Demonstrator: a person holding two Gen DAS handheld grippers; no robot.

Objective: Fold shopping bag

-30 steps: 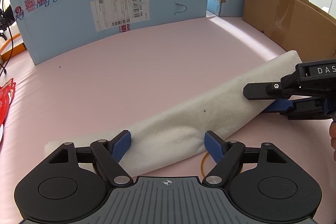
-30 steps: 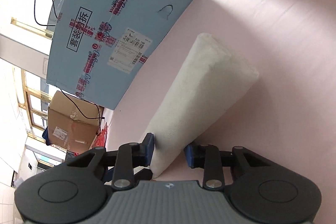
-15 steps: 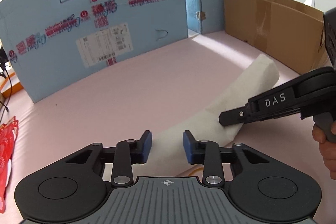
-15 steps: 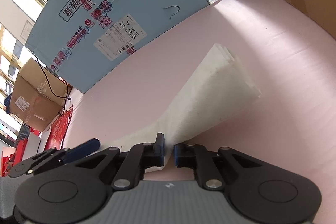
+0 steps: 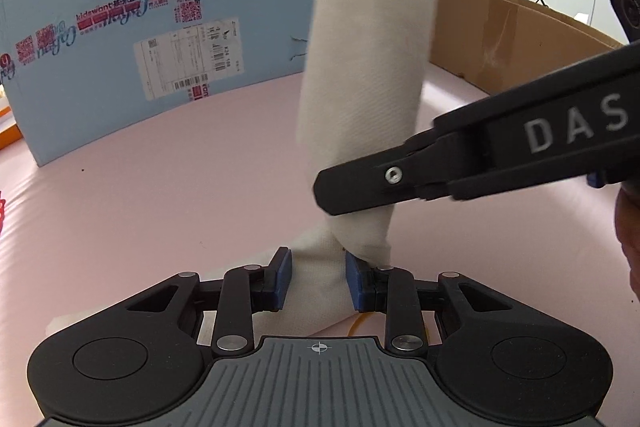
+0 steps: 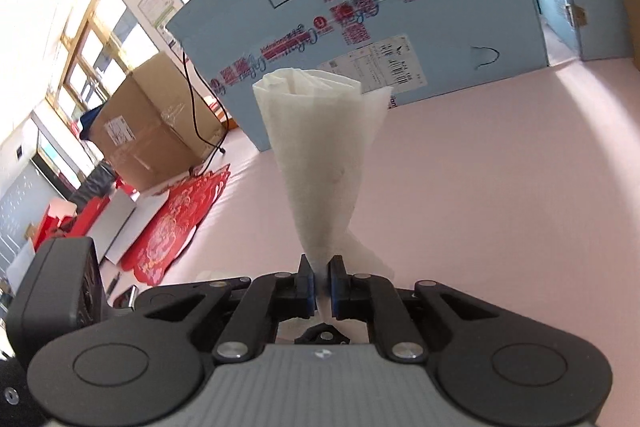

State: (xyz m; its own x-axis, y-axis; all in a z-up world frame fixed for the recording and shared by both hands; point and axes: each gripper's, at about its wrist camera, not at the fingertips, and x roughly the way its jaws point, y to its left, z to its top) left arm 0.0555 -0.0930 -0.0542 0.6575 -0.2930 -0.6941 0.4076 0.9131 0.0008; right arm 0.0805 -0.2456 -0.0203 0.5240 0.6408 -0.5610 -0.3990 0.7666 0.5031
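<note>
The white cloth shopping bag [image 5: 364,67] is folded into a long strip on the pink table [image 5: 160,195]. My left gripper [image 5: 318,283] is shut on the strip near its middle, low at the table. My right gripper [image 6: 319,287] is shut on the strip's other half and holds that free end [image 6: 320,155] upright, raised off the table. In the left wrist view the right gripper's black finger [image 5: 460,163] crosses in front of the raised strip from the right.
A blue cardboard wall [image 5: 160,27] stands at the back, a brown cardboard wall [image 5: 512,39] at the right. Red paper decorations [image 6: 176,223] and a brown box [image 6: 148,135] lie off the table's left edge.
My right gripper has lifted its end of the strip from lying on the table to standing upright and swung it toward my left gripper. Both grippers closed on the cloth.
</note>
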